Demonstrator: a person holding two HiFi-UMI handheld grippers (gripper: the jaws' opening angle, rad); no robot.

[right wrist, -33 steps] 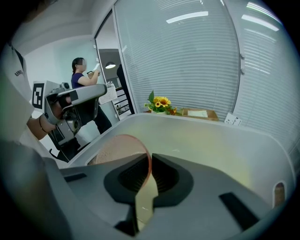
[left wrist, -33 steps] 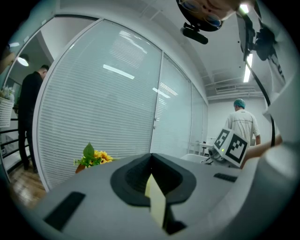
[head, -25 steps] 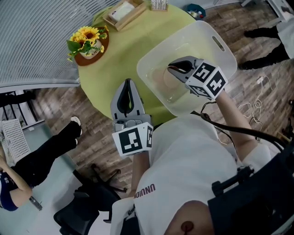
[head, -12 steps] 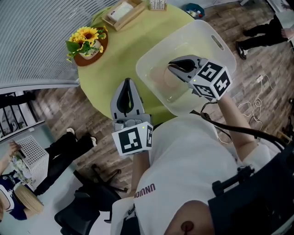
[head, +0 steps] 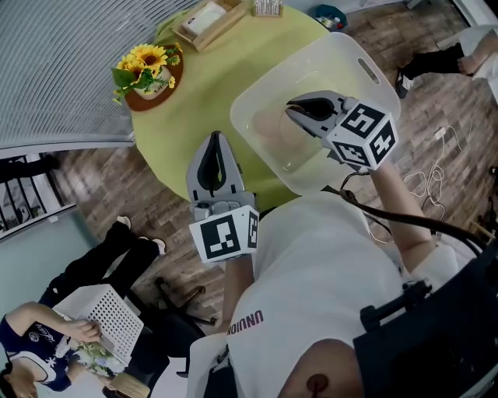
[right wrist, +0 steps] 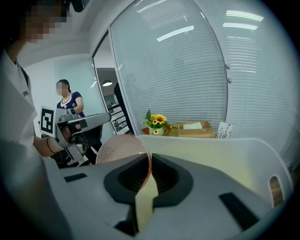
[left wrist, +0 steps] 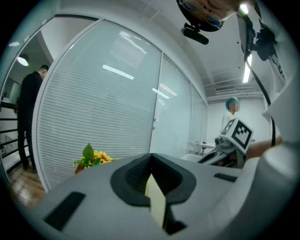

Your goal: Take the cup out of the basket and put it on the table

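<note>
A translucent pink cup (head: pixel 272 129) hangs inside the white plastic basket (head: pixel 334 40) on the yellow-green round table (head: pixel 210 78). My right gripper (head: pixel 291 112) reaches into the basket and is shut on the cup's rim. In the right gripper view the cup (right wrist: pixel 119 149) stands just left of the jaws, its thin wall pinched where my right gripper (right wrist: pixel 149 174) closes. My left gripper (head: pixel 216 140) hovers at the table's near edge, left of the basket, shut with nothing in it. The left gripper view shows my left gripper (left wrist: pixel 151 171) with jaws together and nothing between them.
A pot of sunflowers (head: pixel 149 71) and a wooden tray (head: pixel 208 22) sit at the table's far side. A seated person (head: pixel 47 350) holds a white perforated crate (head: pixel 101 319) at lower left, beside an office chair (head: pixel 148 342). Cables (head: pixel 436 155) lie on the floor at right.
My right gripper has lifted slightly inside the basket with the cup still pinched. The left gripper has not moved. The person at lower left has shifted and brought a white crate into view.
</note>
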